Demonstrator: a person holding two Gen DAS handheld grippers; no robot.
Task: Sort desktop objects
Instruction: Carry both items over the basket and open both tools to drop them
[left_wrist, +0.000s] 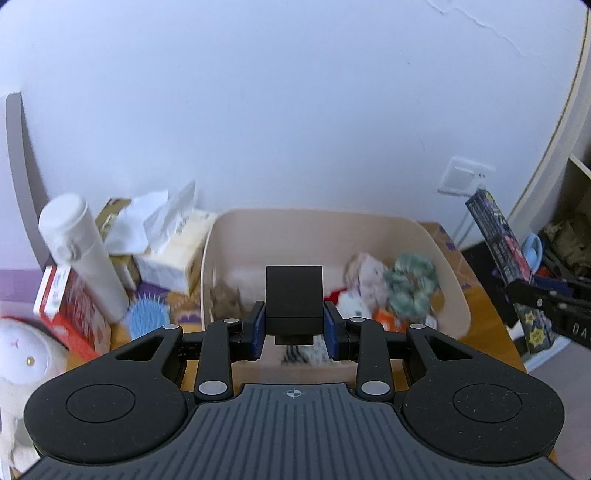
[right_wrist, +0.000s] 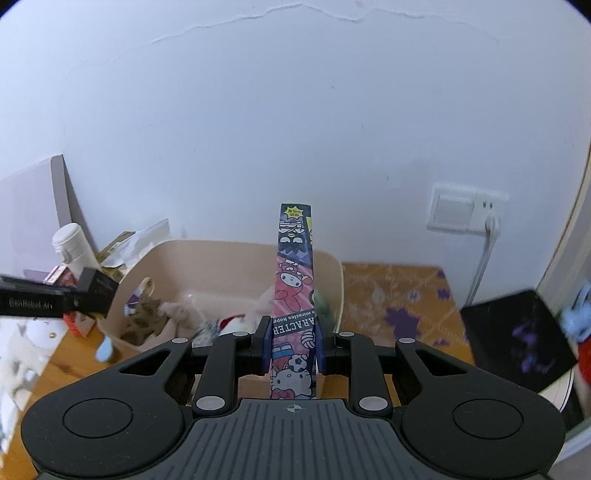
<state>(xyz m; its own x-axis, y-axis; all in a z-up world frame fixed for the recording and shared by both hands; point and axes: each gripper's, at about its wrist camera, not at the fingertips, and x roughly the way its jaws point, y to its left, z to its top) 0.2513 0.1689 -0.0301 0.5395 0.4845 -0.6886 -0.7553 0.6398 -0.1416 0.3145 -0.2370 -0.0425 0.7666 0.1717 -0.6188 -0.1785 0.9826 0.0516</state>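
**Both tongs loaded above the bin**

Our left tongs (left_wrist: 294, 332) are clamped on a black box (left_wrist: 294, 295), our right tongs (right_wrist: 293, 345) on a tall cartoon-printed box (right_wrist: 294, 280) standing upright between the pads. Both hang over the beige bin (left_wrist: 448, 266) on the worktop (right_wrist: 391, 291). We judge this the carrying step; next each box needs a chosen spot and a gentle release. Only the left view shows the white bottle (left_wrist: 83, 254), tissue pack (left_wrist: 173, 258) and blue hairbrush (left_wrist: 147, 319) beside the bin; the right view shows the wall socket (right_wrist: 467, 212) plainly.

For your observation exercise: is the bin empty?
No: the bin holds a green scrunchie among other small items.
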